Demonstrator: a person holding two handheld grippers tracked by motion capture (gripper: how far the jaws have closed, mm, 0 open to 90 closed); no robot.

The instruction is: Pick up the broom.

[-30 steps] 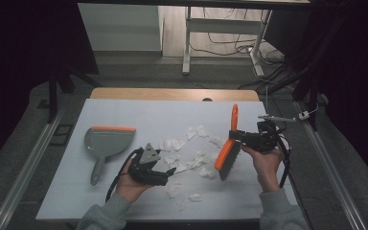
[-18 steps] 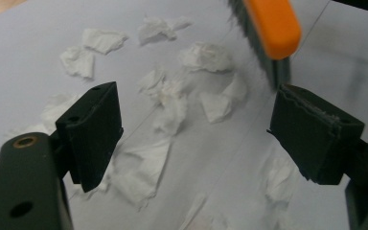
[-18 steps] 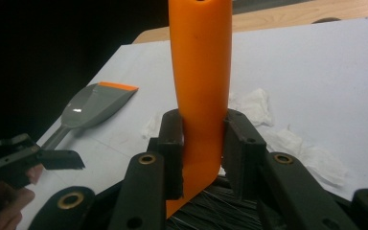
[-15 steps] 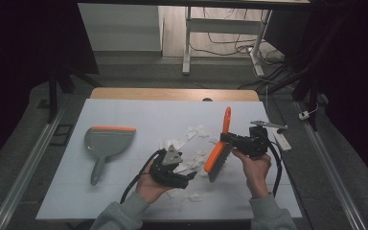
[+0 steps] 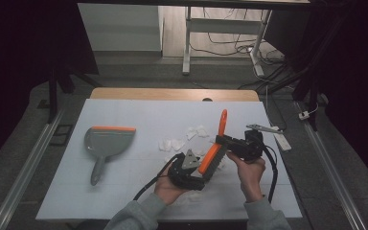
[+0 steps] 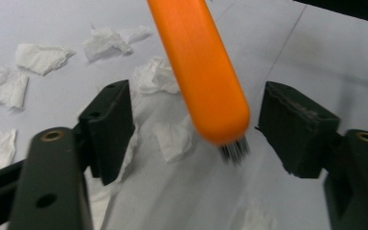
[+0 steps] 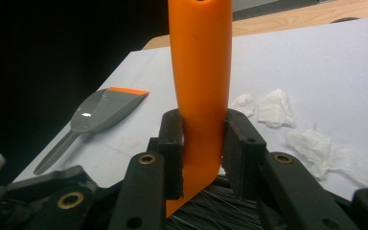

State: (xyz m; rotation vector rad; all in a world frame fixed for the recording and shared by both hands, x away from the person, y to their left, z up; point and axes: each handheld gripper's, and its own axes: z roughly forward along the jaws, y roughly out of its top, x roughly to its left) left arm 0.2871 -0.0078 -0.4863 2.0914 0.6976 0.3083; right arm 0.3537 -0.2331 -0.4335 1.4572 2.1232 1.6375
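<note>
An orange brush [image 5: 215, 143] with dark bristles [image 6: 232, 151] slants over the middle of the white table cover [image 5: 124, 187]. My right gripper [image 5: 230, 143] is shut on its handle [image 7: 201, 62], with a pad pressed on each side. My left gripper [image 5: 200, 173] sits below and left of it. Its jaws have just been closing. The brush's rounded head end [image 6: 199, 72] hangs between them, with a gap at each pad. Several crumpled white paper scraps [image 5: 194, 132] lie under and behind the brush, and more of these scraps [image 6: 38, 57] show in the left gripper view.
A grey dustpan [image 5: 105, 143] with an orange lip lies on the left of the cover, handle toward the person; this dustpan [image 7: 100, 112] also shows in the right gripper view. A small white bar [image 5: 283, 141] rests at the right edge. A wooden strip [image 5: 172, 93] borders the far side.
The left gripper has moved right across the cover until the brush head sits between its jaws. The right gripper has carried the brush left and slightly down.
</note>
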